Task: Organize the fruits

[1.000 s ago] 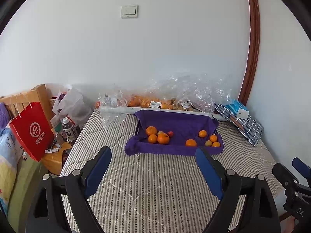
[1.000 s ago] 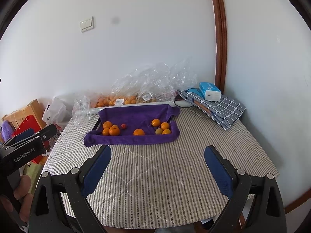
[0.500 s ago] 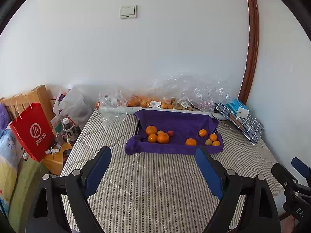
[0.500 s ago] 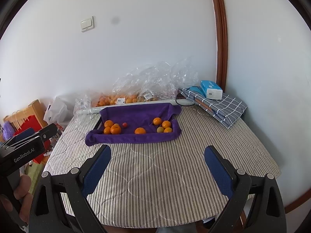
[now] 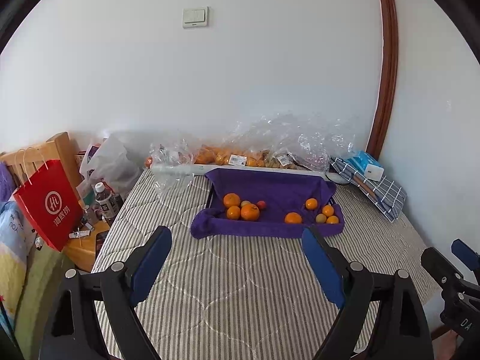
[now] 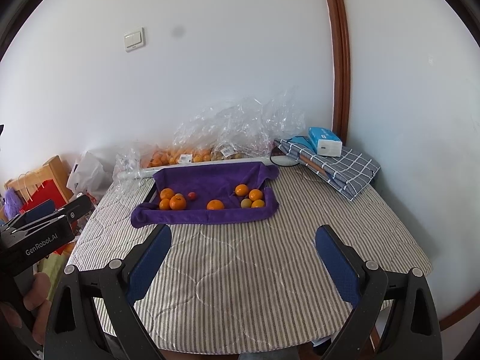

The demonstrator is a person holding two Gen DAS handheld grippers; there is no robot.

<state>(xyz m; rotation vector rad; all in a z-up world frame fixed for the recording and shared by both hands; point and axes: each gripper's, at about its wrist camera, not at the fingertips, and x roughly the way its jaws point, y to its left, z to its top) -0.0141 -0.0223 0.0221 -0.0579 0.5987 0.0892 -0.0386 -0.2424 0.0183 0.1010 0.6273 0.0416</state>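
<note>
From my left tool [image 5: 234,262], spread and holding nothing, the fruits [image 5: 241,208] lie well ahead on the purple cloth [image 5: 270,186], whose raised edges seem meant to stop them rolling off the bench [image 5: 240,285]. From my right tool [image 6: 241,259], likewise spread and bare, the fruits [image 6: 177,201] sit ahead, slightly left.

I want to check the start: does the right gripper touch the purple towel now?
Apart. In the right wrist view, bare striped tablecloth lies between the open right gripper and the purple towel.
</note>
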